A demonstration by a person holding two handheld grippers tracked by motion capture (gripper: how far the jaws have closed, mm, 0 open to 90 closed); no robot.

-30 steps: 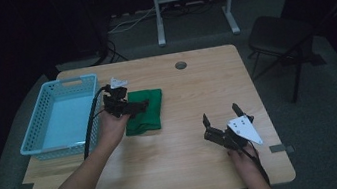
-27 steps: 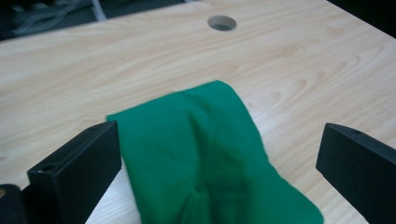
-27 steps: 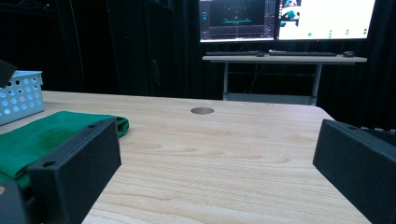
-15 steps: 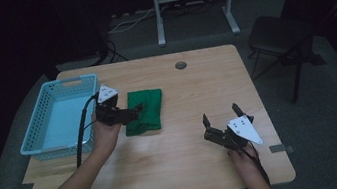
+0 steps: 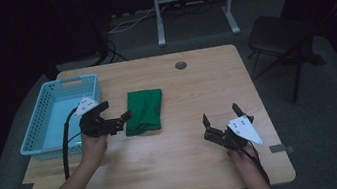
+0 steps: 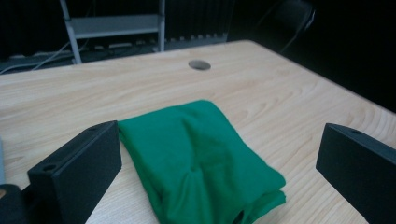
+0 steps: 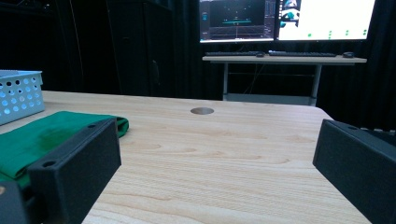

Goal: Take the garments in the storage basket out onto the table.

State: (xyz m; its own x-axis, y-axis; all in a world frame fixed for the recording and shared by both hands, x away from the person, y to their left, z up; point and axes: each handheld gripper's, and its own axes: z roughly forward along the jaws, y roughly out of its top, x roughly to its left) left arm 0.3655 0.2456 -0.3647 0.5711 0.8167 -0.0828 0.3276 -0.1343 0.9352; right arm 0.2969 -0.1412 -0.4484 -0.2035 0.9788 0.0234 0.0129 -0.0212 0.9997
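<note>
Cloth: green cloth (image 5: 144, 110), folded into a thick pad, lying flat on the surface (image 5: 193, 171) just beside the blue basket (image 5: 43, 124), not in it.
Left tongs: left tongs (image 5: 115, 124) low at the cloth's near-left edge, jaws spread wide, nothing between them; in the left gripper view the cloth (image 6: 201, 163) lies straight ahead between the two jaws, one jaw close against its edge.
Right tongs: right tongs (image 5: 222, 119) well apart from the cloth, toward the front right of the surface, jaws wide and empty, held by the right hand (image 5: 244, 156).
Basket: empty as far as its pale floor shows.
Done: folding looks finished, judging by the neat layered edges.
Left to do: probably gripping the cloth and moving it, perhaps into the basket; no grip is made yet.
Stage: early in the pick, at the approach.
</note>
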